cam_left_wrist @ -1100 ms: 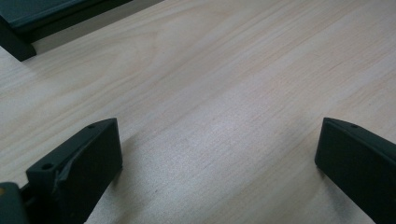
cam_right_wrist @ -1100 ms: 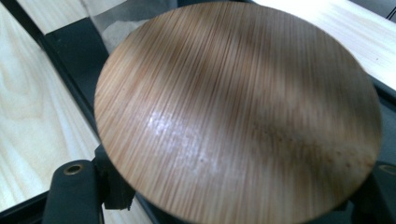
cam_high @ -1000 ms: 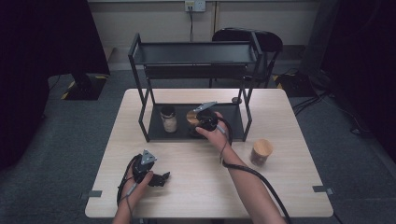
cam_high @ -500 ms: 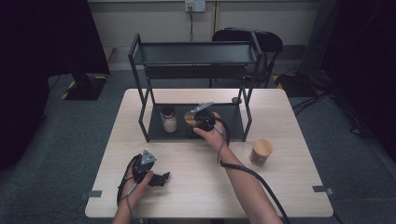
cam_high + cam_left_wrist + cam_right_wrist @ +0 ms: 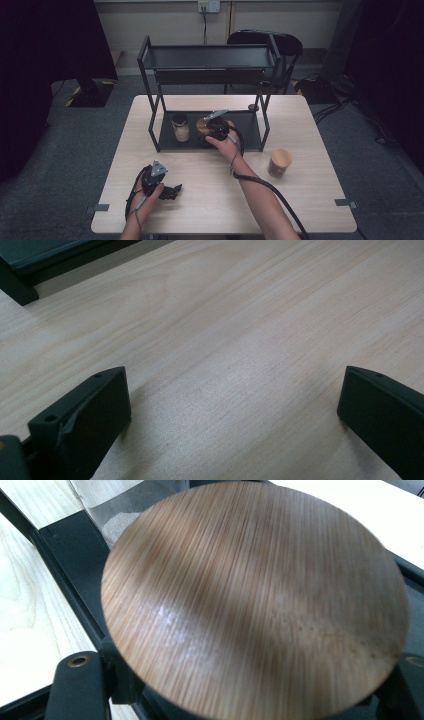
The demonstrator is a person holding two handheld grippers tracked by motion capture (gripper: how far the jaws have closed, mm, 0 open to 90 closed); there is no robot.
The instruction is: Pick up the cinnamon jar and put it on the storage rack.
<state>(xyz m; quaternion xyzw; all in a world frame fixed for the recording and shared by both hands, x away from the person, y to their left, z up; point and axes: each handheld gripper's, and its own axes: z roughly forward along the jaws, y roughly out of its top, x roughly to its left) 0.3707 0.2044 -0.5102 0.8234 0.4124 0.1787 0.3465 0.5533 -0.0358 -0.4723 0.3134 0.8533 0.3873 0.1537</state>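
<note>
Gripping a jar with a bamboo lid (image 5: 255, 600), the right gripper (image 5: 212, 128) has its jaws pinched on the jar beneath the lid, on the rack's bottom tray (image 5: 250, 131).

Item 1, held jar: on the tray, near its middle, lid level. Whether its base rests fully on the tray cannot be told.

Item 2, second jar (image 5: 180, 128): at nine o'clock from the held jar, near but apart, holding pale contents.

Item 3, third jar (image 5: 279, 162): on the table (image 5: 320, 200) at four o'clock from the held jar, outside the rack, well apart.

Item 4, rack (image 5: 207, 56): black metal, two tiers, at the table's twelve o'clock side.

Item 5, left gripper (image 5: 167, 192): jaws spread wide with nothing between them, resting low over bare wood at seven o'clock from the rack.

Handling note, by judgement: keep the jar upright and the pinch square under the lid; hold it clear of the neighbour at nine o'clock and the rack post; let go only once the base sits flat.
</note>
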